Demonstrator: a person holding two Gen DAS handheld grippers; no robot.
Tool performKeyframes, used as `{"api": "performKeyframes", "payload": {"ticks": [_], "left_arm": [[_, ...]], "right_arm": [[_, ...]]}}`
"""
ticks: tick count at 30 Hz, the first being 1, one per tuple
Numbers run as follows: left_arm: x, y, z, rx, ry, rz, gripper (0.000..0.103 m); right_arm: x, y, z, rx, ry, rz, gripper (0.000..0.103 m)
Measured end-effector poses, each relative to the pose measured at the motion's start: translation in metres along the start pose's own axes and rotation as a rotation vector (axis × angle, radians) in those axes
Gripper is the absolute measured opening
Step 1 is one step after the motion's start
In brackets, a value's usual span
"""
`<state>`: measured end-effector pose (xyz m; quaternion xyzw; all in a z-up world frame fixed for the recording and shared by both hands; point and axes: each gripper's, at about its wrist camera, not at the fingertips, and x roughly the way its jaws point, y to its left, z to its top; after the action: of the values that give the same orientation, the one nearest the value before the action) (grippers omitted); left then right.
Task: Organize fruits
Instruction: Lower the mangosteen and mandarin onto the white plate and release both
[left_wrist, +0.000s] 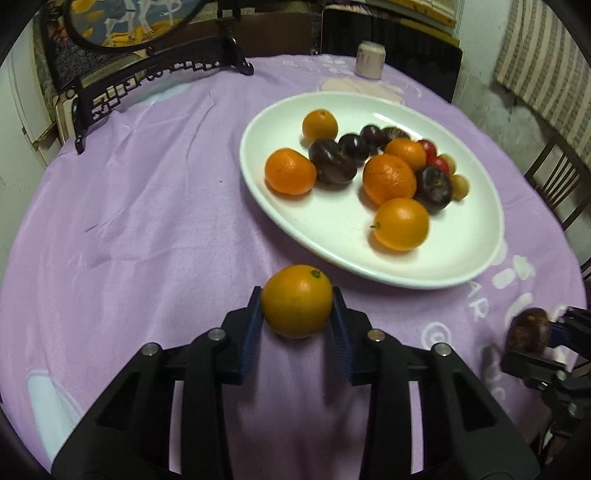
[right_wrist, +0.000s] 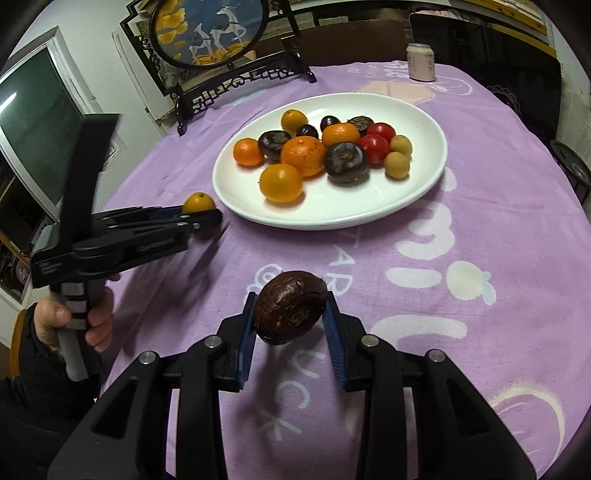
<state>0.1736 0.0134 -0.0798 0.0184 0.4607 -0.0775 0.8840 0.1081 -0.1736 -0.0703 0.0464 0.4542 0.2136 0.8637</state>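
Observation:
A white oval plate (left_wrist: 332, 236) (right_wrist: 332, 210) on the purple tablecloth holds several oranges, dark brown round fruits, red tomatoes and small tan fruits. My left gripper (left_wrist: 297, 308) is shut on a small orange (left_wrist: 297, 305), held above the cloth just short of the plate's near rim; it also shows in the right wrist view (right_wrist: 199, 203). My right gripper (right_wrist: 290, 310) is shut on a dark brown round fruit (right_wrist: 290, 306), above the cloth in front of the plate; it shows in the left wrist view (left_wrist: 528, 330) at the right edge.
A black-framed deer picture stand (right_wrist: 207, 44) sits at the table's back left. A pale can (right_wrist: 421, 61) (left_wrist: 370, 59) stands at the back edge. A chair (left_wrist: 557, 181) is at the right. A monitor (right_wrist: 33, 129) is off the left.

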Motion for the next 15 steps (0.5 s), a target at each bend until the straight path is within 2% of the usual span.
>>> {"api": "performKeyframes", "payload": {"ticks": [4,9,15], "left_arm": [[-0.03,0.001,-0.009,-0.028,-0.04,-0.054,0.036],[-0.059,-0.01,-0.002,0.007,-0.096,-0.079,0.036],[-0.048,-0.019,0.025,0.003,-0.09,-0.064,0.036]], "right_arm": [[0.0,0.0,0.005,-0.003,-0.002,0.0,0.035],[-0.007,-0.004,0.03,-0.022,-0.041,-0.014,0.035],[0.005,-0.021,0.065,-0.001,-0.091,-0.051,0.035]]}}
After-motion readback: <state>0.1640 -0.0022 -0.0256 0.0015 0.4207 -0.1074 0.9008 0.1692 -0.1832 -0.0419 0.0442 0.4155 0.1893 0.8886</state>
